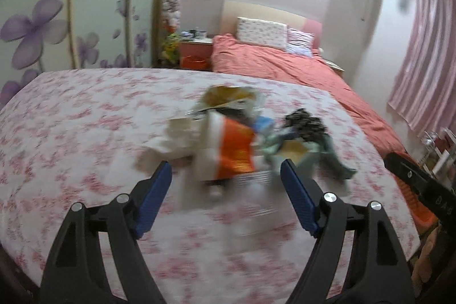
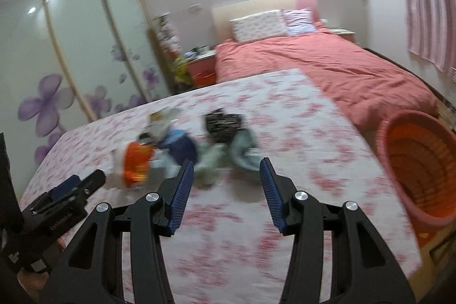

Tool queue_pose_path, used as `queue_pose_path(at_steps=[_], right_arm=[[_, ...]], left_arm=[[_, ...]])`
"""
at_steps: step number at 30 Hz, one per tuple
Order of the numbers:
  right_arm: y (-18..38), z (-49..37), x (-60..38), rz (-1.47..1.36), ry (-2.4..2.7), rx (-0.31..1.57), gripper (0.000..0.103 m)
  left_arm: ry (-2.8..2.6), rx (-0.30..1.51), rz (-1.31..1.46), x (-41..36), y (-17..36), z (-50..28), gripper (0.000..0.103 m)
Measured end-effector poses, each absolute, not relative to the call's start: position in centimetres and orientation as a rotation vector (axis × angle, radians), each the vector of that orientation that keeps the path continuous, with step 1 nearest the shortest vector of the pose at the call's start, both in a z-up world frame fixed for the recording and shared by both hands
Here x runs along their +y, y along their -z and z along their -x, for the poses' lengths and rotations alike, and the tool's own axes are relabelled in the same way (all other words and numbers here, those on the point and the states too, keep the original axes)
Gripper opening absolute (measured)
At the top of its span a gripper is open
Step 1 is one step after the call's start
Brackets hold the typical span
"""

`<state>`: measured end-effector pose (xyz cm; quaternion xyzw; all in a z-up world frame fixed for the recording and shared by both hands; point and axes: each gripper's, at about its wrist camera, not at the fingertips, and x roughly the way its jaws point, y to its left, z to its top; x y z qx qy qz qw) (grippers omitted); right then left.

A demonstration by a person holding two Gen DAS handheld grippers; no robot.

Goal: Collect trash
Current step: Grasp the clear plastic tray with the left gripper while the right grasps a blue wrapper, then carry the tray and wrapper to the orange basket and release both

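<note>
A blurred heap of trash lies on the table's pink floral cloth (image 1: 71, 118): an orange and white wrapper (image 1: 232, 153), a yellow packet (image 1: 225, 96), white paper (image 1: 176, 133), a black patterned wrapper (image 1: 305, 121) and a pale green wrapper (image 1: 333, 155). My left gripper (image 1: 226, 164) is open just short of the orange wrapper, its blue pads pressing on nothing. My right gripper (image 2: 227, 161) is open too, with nothing in it, in front of the green wrapper (image 2: 242, 151) and the black patterned wrapper (image 2: 222, 123). The orange wrapper (image 2: 136, 163) lies to its left.
An orange-pink basket (image 2: 399, 127) stands beside the table's right edge. A bed with a red cover (image 1: 285, 64) lies behind the table. A flowered wardrobe (image 2: 57, 47) fills the left and a pink curtain (image 1: 427, 61) hangs at the right. Each gripper shows at the other view's edge.
</note>
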<state>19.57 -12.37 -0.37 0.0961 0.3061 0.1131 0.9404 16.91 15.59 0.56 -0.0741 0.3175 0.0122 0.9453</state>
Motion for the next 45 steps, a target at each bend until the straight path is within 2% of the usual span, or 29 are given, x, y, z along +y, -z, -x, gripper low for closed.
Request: queue_pose_path(at_steps=[13,14,17,19,21,24,31,40,45], right_arm=[[2.7,-24.1,-4.2,-0.159,-0.274,0.738,0.049],[3.0,-24.4,-4.1,-0.156,-0.27,0.747,0.047],[3.8,-24.8,-4.1,-0.154,-0.264,0.784,0.03],[4.1,-24.7,-4.5,-0.165,-0.266,0.785,0.03],[4.1,-24.5,-4.8,-0.171,-0.271,0.784,0.021],[3.6,-23.9,-5.7,-0.191,-0.284,0.767,0.015],[2.0,-21.7,-8.6,-0.195,-0.264,0.673,0.013],[1.7,-20.6,-15.3,-0.262,-0.147,0.615,0.013],[2.6,-20.6,-17.6,-0.296,-0.117,0.625,0.013]], left_arm=[[-0.041,0.685,0.203,18.6,1.4,-15.1,0.077],[-0.038,0.687,0.205,18.7,1.5,-15.2,0.077],[-0.028,0.698,0.21,18.4,1.9,-15.2,0.077],[-0.022,0.706,0.212,18.2,2.1,-15.3,0.077],[-0.015,0.712,0.213,18.0,2.3,-15.4,0.077],[0.001,0.722,0.208,17.1,2.5,-15.5,0.077],[0.047,0.759,0.194,13.7,3.4,-16.5,0.077],[0.029,0.802,0.166,9.4,5.1,-18.9,0.093],[0.001,0.847,0.143,8.3,6.3,-20.0,0.093]])
